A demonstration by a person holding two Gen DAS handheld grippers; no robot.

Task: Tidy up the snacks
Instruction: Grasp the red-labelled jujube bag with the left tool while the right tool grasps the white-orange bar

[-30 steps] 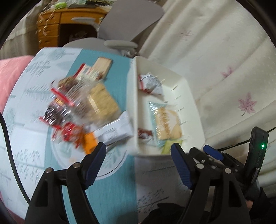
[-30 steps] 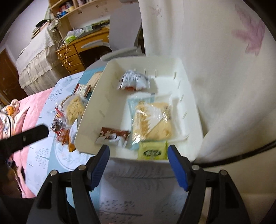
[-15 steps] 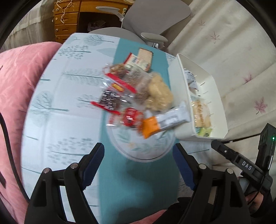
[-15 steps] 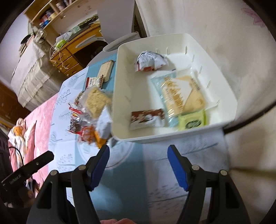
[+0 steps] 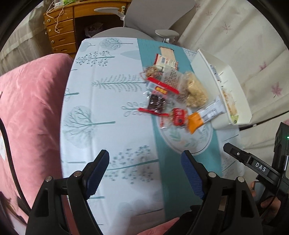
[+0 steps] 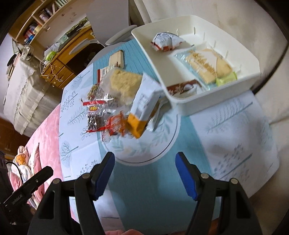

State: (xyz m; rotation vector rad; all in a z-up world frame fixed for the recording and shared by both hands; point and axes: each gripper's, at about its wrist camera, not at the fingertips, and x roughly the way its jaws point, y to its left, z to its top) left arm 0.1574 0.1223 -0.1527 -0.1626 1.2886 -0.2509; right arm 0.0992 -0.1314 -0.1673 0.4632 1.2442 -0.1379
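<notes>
A heap of wrapped snacks lies on the table's teal runner, left of a white bin. In the right wrist view the same heap lies beside the bin, which holds a white-red packet, a cracker pack, a green sachet and a brown wrapper. A white and orange bar leans on the bin's near corner. My left gripper hangs open over bare tablecloth, well short of the heap. My right gripper is open too, above the runner, with nothing between its fingers.
A pink cushion borders the table on the left. A grey chair and a wooden desk with drawers stand beyond the far edge. A cream curtain hangs behind the bin. The other handle shows at lower right.
Both grippers have drawn back from the bin toward the near side of the table, so heap and bin now sit farther off. The right view has rolled; the left gripper shifted left.
</notes>
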